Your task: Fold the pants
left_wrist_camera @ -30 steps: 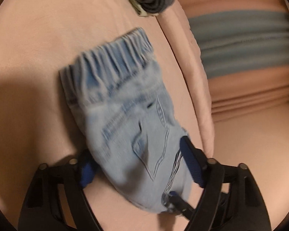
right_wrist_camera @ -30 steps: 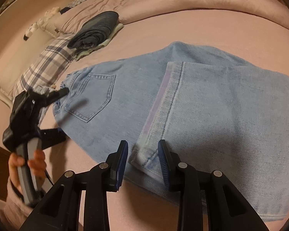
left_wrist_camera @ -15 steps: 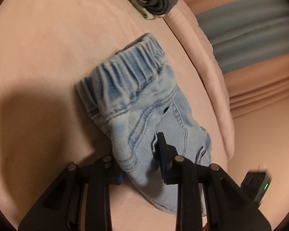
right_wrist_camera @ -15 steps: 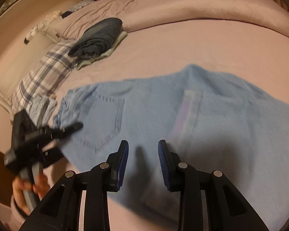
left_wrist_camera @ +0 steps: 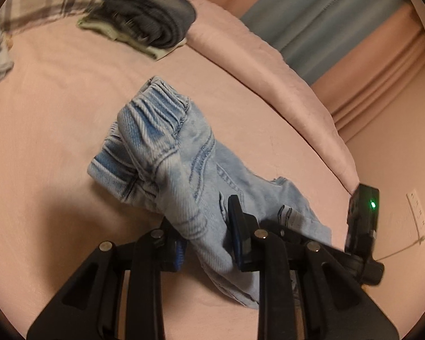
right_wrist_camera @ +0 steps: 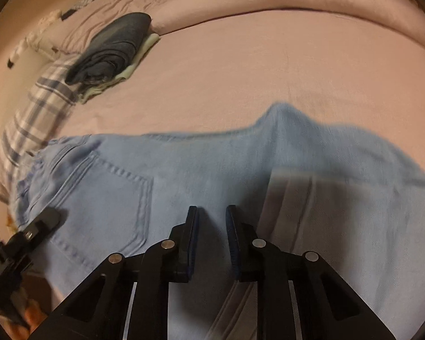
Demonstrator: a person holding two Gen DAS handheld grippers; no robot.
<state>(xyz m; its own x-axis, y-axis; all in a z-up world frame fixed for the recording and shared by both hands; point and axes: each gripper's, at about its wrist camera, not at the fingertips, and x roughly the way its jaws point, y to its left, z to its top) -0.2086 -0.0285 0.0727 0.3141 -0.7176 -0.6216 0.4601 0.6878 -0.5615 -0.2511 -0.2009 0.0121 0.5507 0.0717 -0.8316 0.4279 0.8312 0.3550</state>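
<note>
Light blue jeans (right_wrist_camera: 184, 175) lie folded on the pink bed, back pocket up, with the leg hem (right_wrist_camera: 286, 198) doubled over them. My left gripper (left_wrist_camera: 206, 240) is shut on the waist end of the jeans (left_wrist_camera: 184, 170), near the elastic waistband (left_wrist_camera: 153, 113), and lifts that bunched end. It also shows in the right wrist view (right_wrist_camera: 42, 223) at the waist. My right gripper (right_wrist_camera: 211, 240) has a narrow gap between its pads and hovers low over the jeans, holding nothing I can see.
A folded stack of dark clothes (left_wrist_camera: 153, 19) lies at the back of the bed, also seen in the right wrist view (right_wrist_camera: 113, 48). A plaid pillow (right_wrist_camera: 39, 107) sits at the left. A rolled pink duvet (left_wrist_camera: 269, 79) runs along the far side.
My left gripper closed on the waist end and raised it. My right gripper let go of the hem edge and moved in over the jeans.
</note>
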